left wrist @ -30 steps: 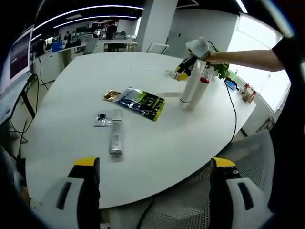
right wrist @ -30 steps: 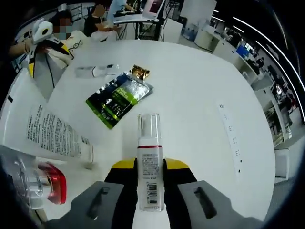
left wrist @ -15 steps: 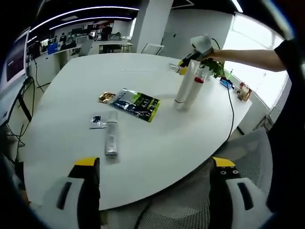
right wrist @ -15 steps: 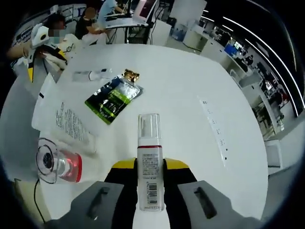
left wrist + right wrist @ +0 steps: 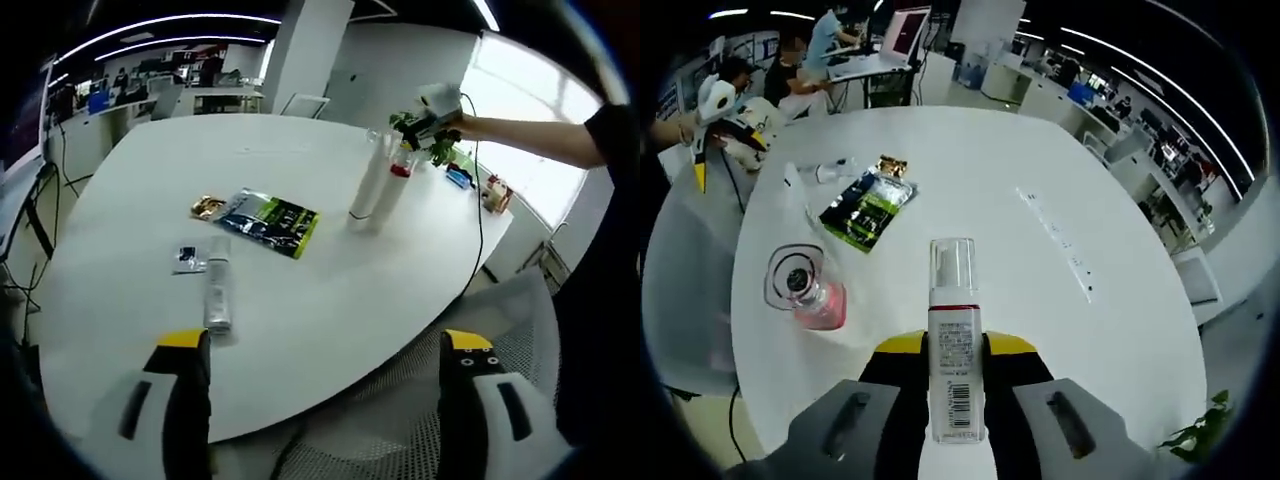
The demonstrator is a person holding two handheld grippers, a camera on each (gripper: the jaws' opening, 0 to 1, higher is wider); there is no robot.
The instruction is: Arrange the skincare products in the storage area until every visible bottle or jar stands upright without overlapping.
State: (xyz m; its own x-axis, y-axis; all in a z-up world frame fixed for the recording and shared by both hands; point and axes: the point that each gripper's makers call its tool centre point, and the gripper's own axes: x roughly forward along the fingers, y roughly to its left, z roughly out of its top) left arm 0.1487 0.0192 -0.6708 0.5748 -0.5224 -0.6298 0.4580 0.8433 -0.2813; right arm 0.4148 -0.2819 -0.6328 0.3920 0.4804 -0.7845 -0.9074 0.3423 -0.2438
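A white pump bottle [image 5: 956, 345] with a clear cap and a red band is sitting clamped between the jaws of the right gripper [image 5: 956, 385], its barcode label facing the camera and its cap pointing forward over the white worktop [image 5: 1040, 290]. In the left gripper view this same gripper [image 5: 437, 101] is showing far off, held out over the far side of the worktop [image 5: 330, 300] at the end of an outstretched arm [image 5: 530, 135].

Just below the held bottle, a clear-capped bottle with a pink-red lower part [image 5: 805, 290] is standing upright, seen from above in the right gripper view. In the left gripper view it [image 5: 392, 190] is standing touching or just beside a tall white tube [image 5: 368, 185], also upright.

Nearer the middle of the worktop, a green and black sachet [image 5: 268, 218] is lying flat, with a small gold packet [image 5: 207, 207] just beside its end. Closer to the left gripper, a silvery tube [image 5: 217, 297] is lying on its side, and a small dark-printed sachet [image 5: 186, 258] is lying flat next to its cap end.

The left gripper [image 5: 320, 400] is hanging at the near edge of the worktop with its jaws spread wide and nothing between them. In the right gripper view it [image 5: 715, 115] is appearing at the far left edge.

Office desks and seated people are showing behind the worktop.
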